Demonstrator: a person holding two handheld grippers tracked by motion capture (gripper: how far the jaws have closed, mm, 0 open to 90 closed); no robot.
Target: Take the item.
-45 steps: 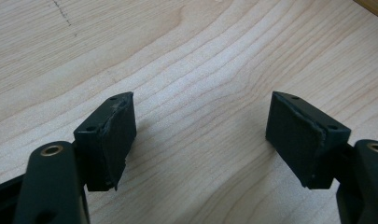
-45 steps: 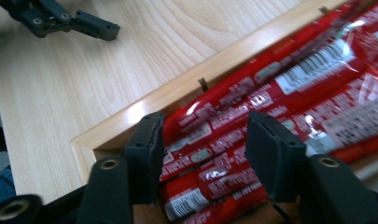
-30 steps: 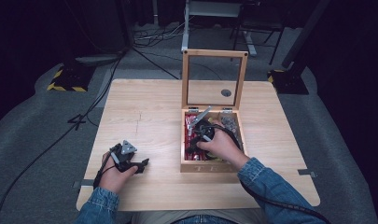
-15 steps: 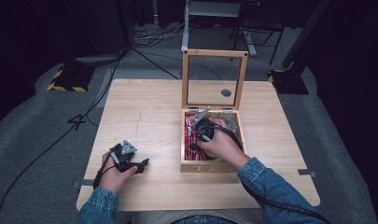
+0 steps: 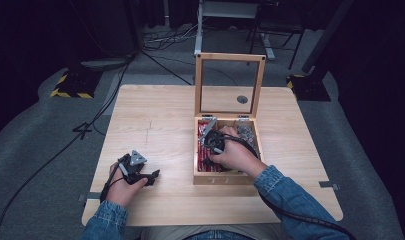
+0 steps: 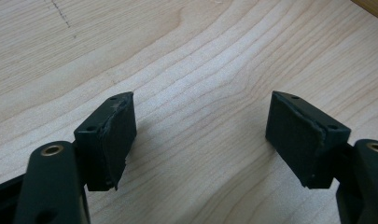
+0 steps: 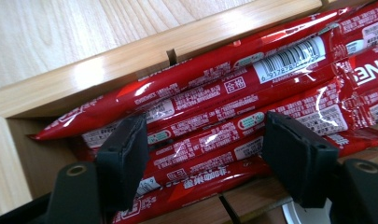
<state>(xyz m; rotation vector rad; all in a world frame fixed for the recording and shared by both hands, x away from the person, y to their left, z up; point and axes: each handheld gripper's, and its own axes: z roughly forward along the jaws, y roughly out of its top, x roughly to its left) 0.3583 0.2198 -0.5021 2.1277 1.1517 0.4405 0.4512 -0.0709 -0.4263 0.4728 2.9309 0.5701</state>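
- Against the earlier high view little differs: the right gripper sits at the same spot low in the wooden box at centre frame, and the left gripper rests at lower left on the table as before. The right jaws have just been opening.
- In the right gripper view the jaws of the right gripper stand spread over the red sachets; the pads do not press on them.
- The left gripper has its jaws spread wide with bare wood between them.
- Writing: the sachets carry a white barcode panel at upper right, small white Chinese print, green oval marks, and large white letters "NE" at the right edge. The box's front wall bears lettering too small to read.
- Materials: the sachets are long, glossy, crinkled foil sticks lying side by side in the box's left compartment; the box is pale wood with a slotted divider, its glazed, wood-framed lid standing upright; the table is light, grained wood; the pads are matte black rubber, frayed at the edges.
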